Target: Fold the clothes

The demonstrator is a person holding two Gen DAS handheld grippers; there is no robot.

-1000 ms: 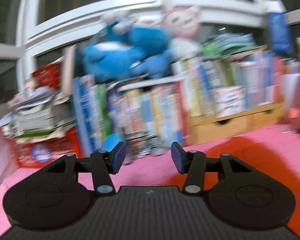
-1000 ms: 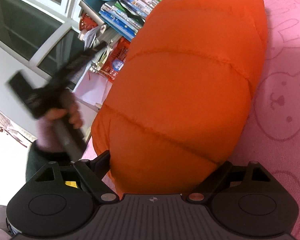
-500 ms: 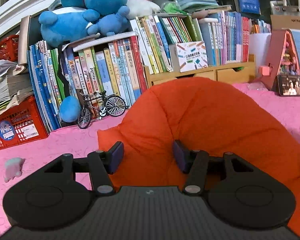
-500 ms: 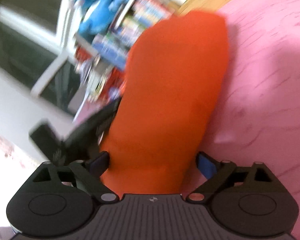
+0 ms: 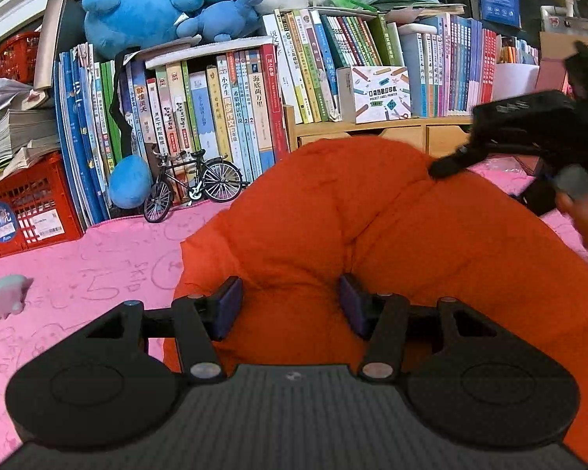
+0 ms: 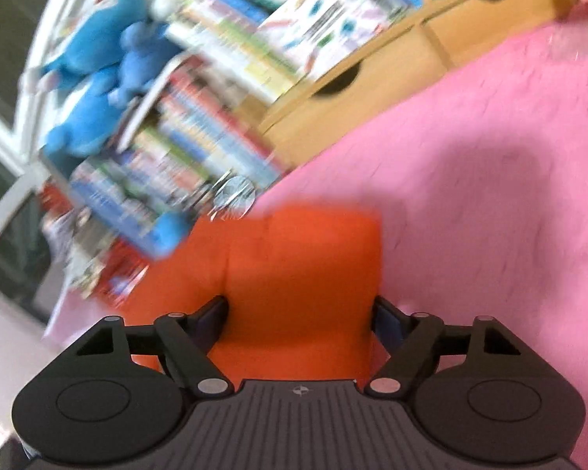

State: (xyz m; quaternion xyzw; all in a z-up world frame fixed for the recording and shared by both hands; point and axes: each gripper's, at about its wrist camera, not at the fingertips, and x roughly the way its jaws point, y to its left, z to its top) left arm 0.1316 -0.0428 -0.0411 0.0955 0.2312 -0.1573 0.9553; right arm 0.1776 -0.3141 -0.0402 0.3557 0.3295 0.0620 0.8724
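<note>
The left gripper [image 5: 288, 305] points downward, its fingers [image 5: 227, 305] partly spread. The right gripper [image 6: 300, 321] is closing, and a hand [image 5: 586, 215] grips its handle.

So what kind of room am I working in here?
Most likely a child's bedroom or study at home: packed rows of books, blue plush toys stacked on top, and a pink cartoon-print cover under the orange puffy garment.

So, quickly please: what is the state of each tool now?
Left tool: pads pressing into the orange jacket, gripping it.
Right tool: closing around the jacket; grip cannot be told.
</note>
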